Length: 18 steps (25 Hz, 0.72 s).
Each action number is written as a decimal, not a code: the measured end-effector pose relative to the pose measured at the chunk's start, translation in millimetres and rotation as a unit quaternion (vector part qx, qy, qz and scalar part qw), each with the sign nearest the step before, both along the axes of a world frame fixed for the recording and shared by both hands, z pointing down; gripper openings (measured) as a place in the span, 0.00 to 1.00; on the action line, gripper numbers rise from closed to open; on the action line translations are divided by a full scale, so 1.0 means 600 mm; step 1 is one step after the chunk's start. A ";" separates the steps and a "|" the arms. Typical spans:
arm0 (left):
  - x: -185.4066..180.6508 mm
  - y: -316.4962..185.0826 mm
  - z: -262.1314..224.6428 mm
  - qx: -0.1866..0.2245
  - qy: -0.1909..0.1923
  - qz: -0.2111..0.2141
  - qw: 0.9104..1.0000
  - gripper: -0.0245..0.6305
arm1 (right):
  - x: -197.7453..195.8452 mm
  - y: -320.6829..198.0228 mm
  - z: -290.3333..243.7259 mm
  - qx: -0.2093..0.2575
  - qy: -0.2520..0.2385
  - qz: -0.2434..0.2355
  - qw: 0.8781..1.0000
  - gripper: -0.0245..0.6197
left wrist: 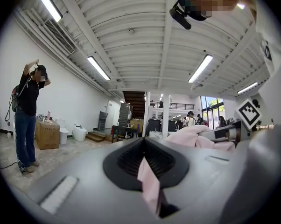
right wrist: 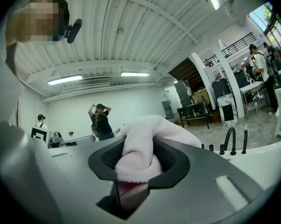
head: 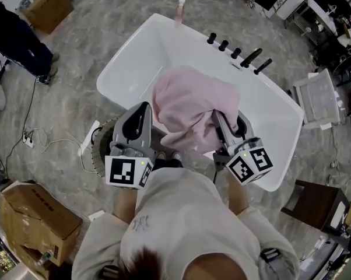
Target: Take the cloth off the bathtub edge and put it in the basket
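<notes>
A pink cloth hangs bunched above the near side of the white bathtub, lifted off its edge and held between both grippers. My left gripper is shut on a thin fold of the cloth at its left end. My right gripper is shut on a thick wad of the cloth at its right end. In the left gripper view the cloth's bulk lies to the right, by the other gripper. A round dark basket stands on the floor left of the tub, partly hidden under my left gripper.
Black tap handles and a spout line the tub's far rim, and a bottle stands at its far end. Cardboard boxes sit near left and far left. A person stands far left. A white rack and brown stool are at right.
</notes>
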State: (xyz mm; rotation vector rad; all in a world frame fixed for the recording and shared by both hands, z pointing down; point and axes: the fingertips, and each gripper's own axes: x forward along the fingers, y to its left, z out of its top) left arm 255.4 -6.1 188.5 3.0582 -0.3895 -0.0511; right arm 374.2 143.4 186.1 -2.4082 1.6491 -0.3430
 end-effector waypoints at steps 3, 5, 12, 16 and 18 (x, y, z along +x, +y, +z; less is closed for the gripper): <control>0.003 0.008 0.001 0.000 -0.002 -0.004 1.000 0.11 | 0.004 0.006 0.000 0.002 -0.002 -0.003 1.000 0.22; 0.004 0.015 0.003 -0.001 -0.004 -0.007 1.000 0.11 | 0.006 0.010 0.000 0.004 -0.003 -0.007 1.000 0.22; -0.008 0.034 0.002 0.002 -0.008 -0.033 0.999 0.11 | 0.011 0.013 -0.008 0.010 -0.005 -0.034 0.999 0.22; -0.030 0.033 0.008 0.001 -0.008 -0.068 0.998 0.11 | 0.011 0.003 -0.014 0.015 -0.001 -0.062 0.998 0.22; -0.042 0.027 0.013 -0.001 -0.009 -0.089 0.996 0.11 | 0.009 -0.008 -0.015 0.016 0.002 -0.079 0.997 0.22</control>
